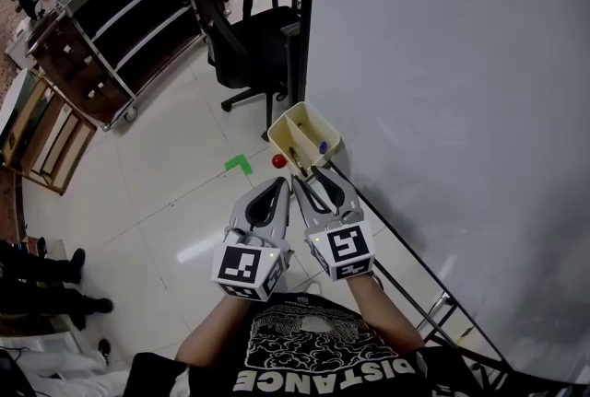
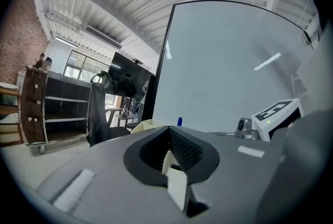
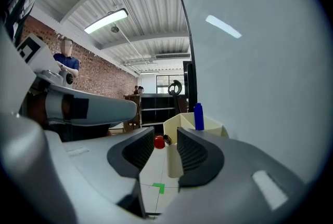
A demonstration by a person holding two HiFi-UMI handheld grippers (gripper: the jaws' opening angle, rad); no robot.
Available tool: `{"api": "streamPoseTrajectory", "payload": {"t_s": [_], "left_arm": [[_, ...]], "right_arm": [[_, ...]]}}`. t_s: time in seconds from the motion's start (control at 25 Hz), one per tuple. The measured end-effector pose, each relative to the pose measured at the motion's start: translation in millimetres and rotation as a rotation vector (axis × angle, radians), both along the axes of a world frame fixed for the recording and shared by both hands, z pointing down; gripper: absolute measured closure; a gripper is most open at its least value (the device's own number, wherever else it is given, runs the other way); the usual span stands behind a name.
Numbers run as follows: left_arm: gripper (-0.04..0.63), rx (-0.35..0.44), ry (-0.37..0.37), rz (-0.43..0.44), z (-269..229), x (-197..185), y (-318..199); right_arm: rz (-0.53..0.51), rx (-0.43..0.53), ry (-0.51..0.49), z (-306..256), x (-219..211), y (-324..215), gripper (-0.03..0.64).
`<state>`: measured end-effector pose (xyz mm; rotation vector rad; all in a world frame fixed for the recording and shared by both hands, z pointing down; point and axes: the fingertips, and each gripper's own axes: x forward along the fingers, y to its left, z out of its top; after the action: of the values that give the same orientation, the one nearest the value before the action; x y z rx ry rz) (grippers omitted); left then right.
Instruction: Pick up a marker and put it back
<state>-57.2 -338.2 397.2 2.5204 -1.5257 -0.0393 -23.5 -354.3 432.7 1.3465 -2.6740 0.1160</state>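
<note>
A cream two-compartment holder hangs at the whiteboard's lower left corner. A blue marker stands in its right compartment. A red-capped marker sticks out at the holder's near left side. My right gripper is just short of the holder, open, with nothing between its jaws. In the right gripper view the right gripper faces the red cap, the blue marker and the holder. My left gripper is beside it, shut and empty. In its own view the left gripper points toward the blue marker.
The whiteboard fills the right side on a metal stand. A black office chair stands behind the holder. A dark shelf cart is at the back left. A green tape mark lies on the tiled floor.
</note>
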Motion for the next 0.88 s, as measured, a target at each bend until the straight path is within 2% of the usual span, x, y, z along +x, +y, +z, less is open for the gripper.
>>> {"api": "streamPoseTrajectory", "payload": {"t_s": [0.24,0.52,0.88], "left_arm": [[0.589,-0.002,0.004,0.012,2,-6,-9],[0.589,-0.014,0.006,0.019,1,-8,-10],[0.589,-0.019,0.004,0.020,3,-8,-10]], "right_arm": [[0.032,0.003,0.036,5,-4,-10,0.509],[0.071,0.016,0.063,4,0,-12,0.571],[0.079,0.016,0.064,5,1,-14,0.583]]}}
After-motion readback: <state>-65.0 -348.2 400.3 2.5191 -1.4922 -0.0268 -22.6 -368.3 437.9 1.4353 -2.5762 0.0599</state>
